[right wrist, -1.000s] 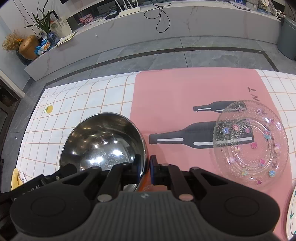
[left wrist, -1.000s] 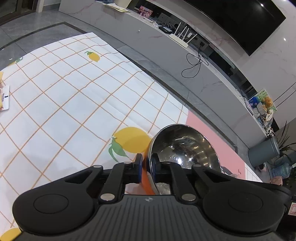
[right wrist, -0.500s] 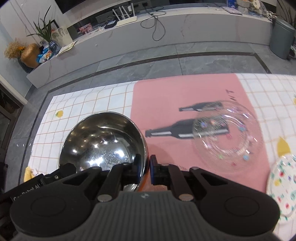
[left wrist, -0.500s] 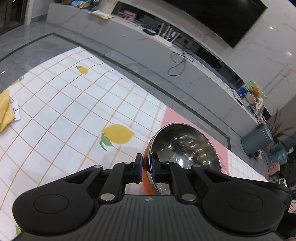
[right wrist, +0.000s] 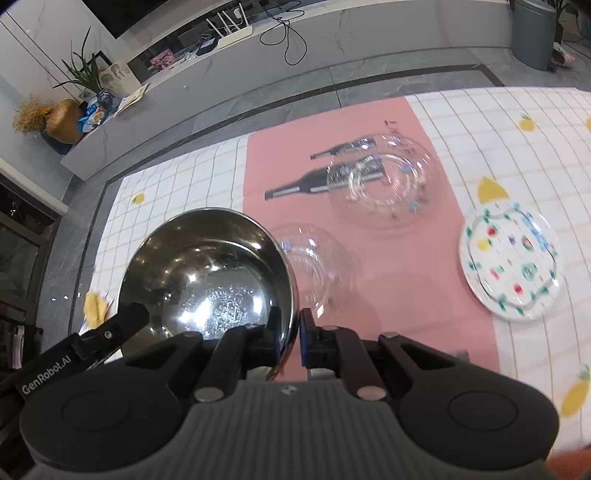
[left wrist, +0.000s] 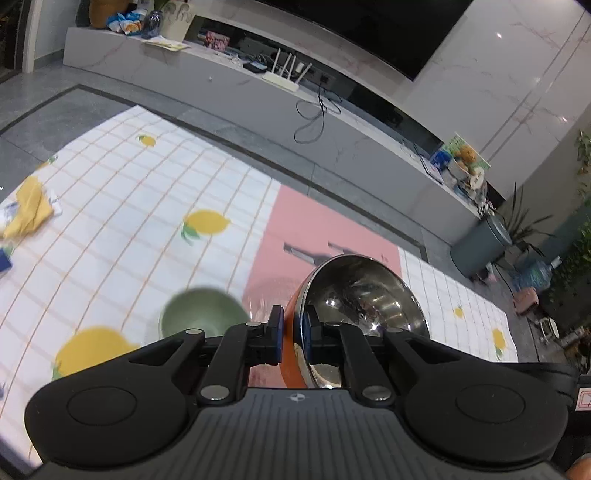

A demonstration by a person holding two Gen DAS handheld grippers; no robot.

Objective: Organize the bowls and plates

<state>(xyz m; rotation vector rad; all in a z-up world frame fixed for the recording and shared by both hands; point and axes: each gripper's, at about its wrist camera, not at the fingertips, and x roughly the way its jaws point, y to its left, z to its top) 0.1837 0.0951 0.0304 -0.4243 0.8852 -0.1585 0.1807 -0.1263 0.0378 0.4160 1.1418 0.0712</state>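
Both grippers hold one steel bowl with an orange outside, lifted above the mat. My left gripper is shut on the bowl's left rim. My right gripper is shut on the bowl's right rim. The left gripper's finger shows at the bowl's near left edge in the right wrist view. A green bowl sits on the mat below left. A clear glass bowl, a clear glass plate and a white patterned plate lie on the mat.
A checked lemon-print mat with a pink bottle-print panel covers the floor. A yellow cloth lies at the mat's left edge. A long grey TV bench and a grey bin stand beyond.
Both grippers have risen and pulled back with the steel bowl. The green bowl, the clear glass bowl and the patterned plate have come into view below.
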